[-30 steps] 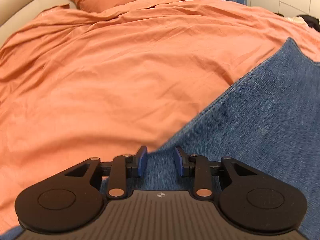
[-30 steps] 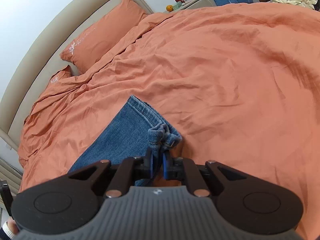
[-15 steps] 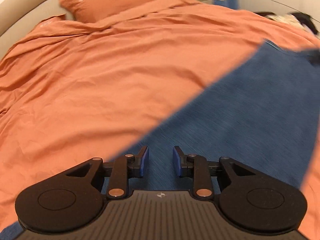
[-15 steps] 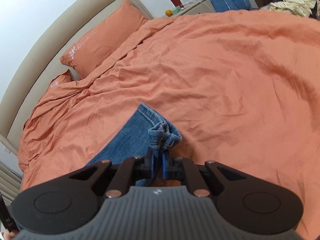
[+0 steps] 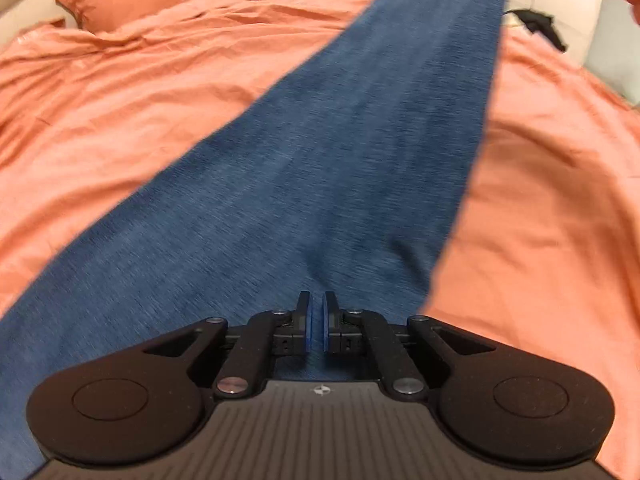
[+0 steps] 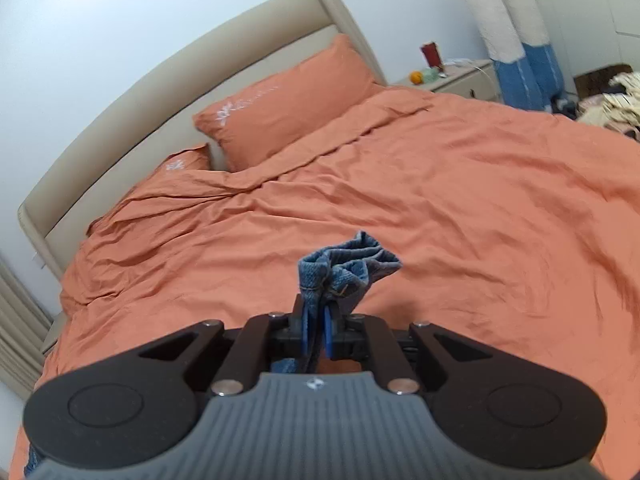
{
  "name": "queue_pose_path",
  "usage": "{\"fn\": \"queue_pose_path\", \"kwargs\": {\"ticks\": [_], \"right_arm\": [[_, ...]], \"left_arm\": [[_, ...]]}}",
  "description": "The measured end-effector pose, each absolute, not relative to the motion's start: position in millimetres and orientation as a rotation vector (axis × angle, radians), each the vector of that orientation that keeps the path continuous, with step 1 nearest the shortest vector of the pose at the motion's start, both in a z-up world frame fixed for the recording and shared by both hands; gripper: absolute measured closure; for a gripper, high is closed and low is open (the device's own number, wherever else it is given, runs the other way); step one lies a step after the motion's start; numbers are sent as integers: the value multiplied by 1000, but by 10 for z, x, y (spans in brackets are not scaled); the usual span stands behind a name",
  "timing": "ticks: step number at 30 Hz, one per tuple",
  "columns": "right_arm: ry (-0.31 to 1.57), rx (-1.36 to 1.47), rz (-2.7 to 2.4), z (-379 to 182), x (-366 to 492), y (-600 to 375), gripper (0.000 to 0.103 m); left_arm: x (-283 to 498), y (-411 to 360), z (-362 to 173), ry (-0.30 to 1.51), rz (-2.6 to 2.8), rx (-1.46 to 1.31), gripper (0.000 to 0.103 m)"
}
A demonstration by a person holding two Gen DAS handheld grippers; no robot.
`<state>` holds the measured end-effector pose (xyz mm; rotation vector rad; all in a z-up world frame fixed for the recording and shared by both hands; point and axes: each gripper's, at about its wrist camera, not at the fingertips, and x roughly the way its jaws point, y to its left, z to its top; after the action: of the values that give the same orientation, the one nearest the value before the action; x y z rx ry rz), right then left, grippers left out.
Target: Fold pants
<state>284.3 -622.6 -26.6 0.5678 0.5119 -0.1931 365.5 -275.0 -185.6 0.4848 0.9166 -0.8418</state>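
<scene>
Right hand-held gripper (image 6: 316, 316) pinches jeans (image 6: 346, 264) hem (bunched) above bedspread (image 6: 460, 208).

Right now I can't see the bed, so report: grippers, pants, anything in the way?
Right hand-held gripper shut on pants hem, raised. Left hand-held gripper just closed, jaws nearly together over denim. Duvet bare ahead.

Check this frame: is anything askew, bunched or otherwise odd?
Yes: the hem of the jeans sits crumpled in the right gripper rather than flat. The duvet is merely wrinkled; nothing looks spilled or damaged.
</scene>
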Motion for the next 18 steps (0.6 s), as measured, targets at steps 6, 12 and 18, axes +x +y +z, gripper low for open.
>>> {"fn": "queue_pose_path", "kwargs": {"ticks": [6, 12, 18], "right_arm": [[498, 475, -128, 217, 2995, -5735, 100], [479, 395, -57, 601, 3137, -5006, 100], [490, 359, 31, 707, 3344, -4142, 100]], "left_arm": [[3303, -2474, -1740, 968, -958, 453, 84], [3165, -1743, -1280, 905, -895, 376, 84], [3276, -782, -683, 894, -742, 246, 79]]}}
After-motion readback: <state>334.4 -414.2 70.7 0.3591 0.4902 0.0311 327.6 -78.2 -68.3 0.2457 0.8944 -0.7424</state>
